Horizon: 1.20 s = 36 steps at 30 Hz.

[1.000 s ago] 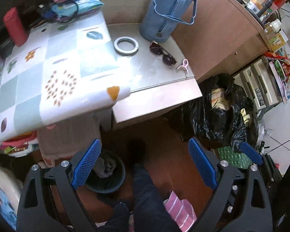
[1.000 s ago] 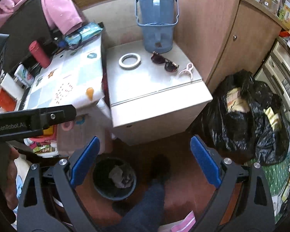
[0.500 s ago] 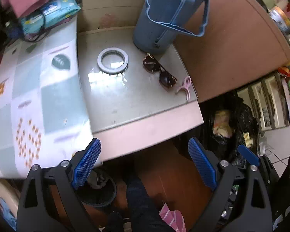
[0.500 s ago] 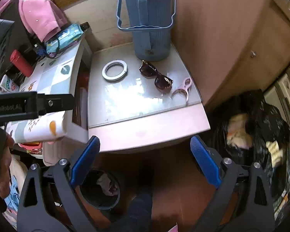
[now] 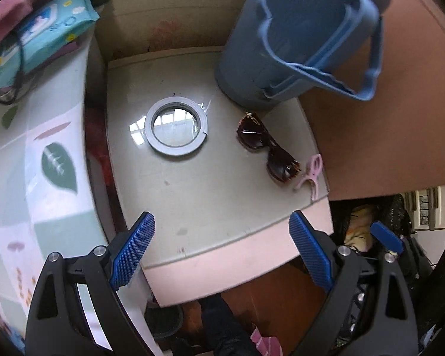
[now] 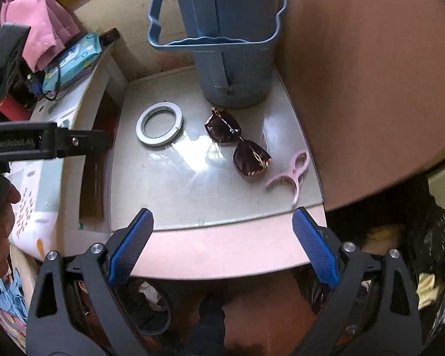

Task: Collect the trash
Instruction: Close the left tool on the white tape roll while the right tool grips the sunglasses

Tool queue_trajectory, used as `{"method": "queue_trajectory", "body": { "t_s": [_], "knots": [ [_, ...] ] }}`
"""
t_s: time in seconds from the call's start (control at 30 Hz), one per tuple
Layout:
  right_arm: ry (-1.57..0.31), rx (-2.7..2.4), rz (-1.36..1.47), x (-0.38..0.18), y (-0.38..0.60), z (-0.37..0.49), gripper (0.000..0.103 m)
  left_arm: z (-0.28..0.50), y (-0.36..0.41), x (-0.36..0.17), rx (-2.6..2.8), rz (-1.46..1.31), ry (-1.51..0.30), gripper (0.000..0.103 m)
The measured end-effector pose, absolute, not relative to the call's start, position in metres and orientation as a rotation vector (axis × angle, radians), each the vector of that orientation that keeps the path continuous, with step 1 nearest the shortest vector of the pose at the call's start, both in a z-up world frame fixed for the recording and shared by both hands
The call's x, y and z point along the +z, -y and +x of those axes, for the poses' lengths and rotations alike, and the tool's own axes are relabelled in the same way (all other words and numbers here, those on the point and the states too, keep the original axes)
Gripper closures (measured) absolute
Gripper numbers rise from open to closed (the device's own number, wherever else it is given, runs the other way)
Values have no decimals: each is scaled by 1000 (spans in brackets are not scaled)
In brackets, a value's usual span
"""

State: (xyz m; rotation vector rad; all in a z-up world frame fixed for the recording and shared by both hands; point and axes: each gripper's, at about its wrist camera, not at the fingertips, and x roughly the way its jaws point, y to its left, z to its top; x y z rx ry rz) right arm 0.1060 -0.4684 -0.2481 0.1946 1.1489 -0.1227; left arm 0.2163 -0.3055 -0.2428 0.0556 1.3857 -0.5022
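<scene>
A small glass-topped table [image 5: 210,195] [image 6: 192,190] holds a white tape ring [image 5: 176,129] [image 6: 159,129], dark sunglasses [image 5: 267,151] [image 6: 237,145], a pink clip [image 5: 311,175] [image 6: 290,175] and a tall blue flask [image 5: 281,38] [image 6: 234,44]. A dark trash bin with crumpled paper [image 6: 146,305] [image 5: 163,323] stands on the floor under the table's front edge. My left gripper [image 5: 219,252] is open and empty above the table's front edge. My right gripper [image 6: 222,246] is open and empty there too. The left gripper's body shows in the right wrist view [image 6: 44,145].
A patterned tablecloth [image 5: 29,178] covers the surface to the left, with a wipes pack [image 5: 41,38] [image 6: 74,56] and pink cloth [image 6: 44,32]. A brown cabinet [image 5: 385,103] [image 6: 370,89] stands at the right. A full black trash bag [image 6: 424,252] [image 5: 370,222] sits on the floor beside it.
Both grippers have moved forward and closer to the small table, which now fills both views. The bin has slid to the bottom edge. Both stay open.
</scene>
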Motion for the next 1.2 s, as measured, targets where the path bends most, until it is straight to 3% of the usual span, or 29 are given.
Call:
{"method": "queue_trajectory", "body": {
  "t_s": [0.8, 1.2],
  "knots": [
    [-1199, -59, 169, -361, 490, 198, 9, 304, 348, -351, -548, 154, -1402, 14],
    [-1219, -24, 145, -385, 492, 223, 25, 311, 357, -377, -543, 186, -1431, 18]
  ]
}}
